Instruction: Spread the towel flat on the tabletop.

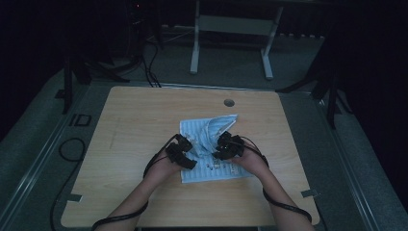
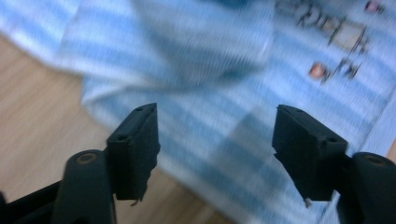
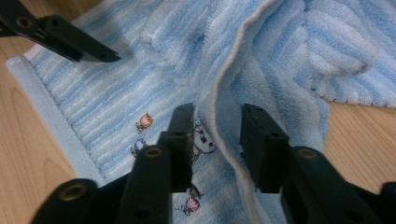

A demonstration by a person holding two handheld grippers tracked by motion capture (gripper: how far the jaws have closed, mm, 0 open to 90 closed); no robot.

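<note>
On the wooden table (image 1: 144,125) a striped blue towel (image 1: 202,132) lay partly folded; the right gripper (image 3: 217,128) was clamped on its raised hem, the left gripper (image 2: 215,135) held apart, so folding was judged unfinished

Wooden surface (image 1: 144,120) seen bare on all sides of blue striped towel (image 1: 202,132); wide free passage left, right and toward near edge. Round hole (image 1: 229,102) set in surface beyond towel, near far edge. Middle of surface taken up by towel, partly bunched into raised fold. Left gripper (image 1: 182,153) and right gripper (image 1: 226,147) held close together over towel; gap between them narrow. Towel edge caught between right fingers (image 3: 261,140), possibly not fully clamped.
</note>
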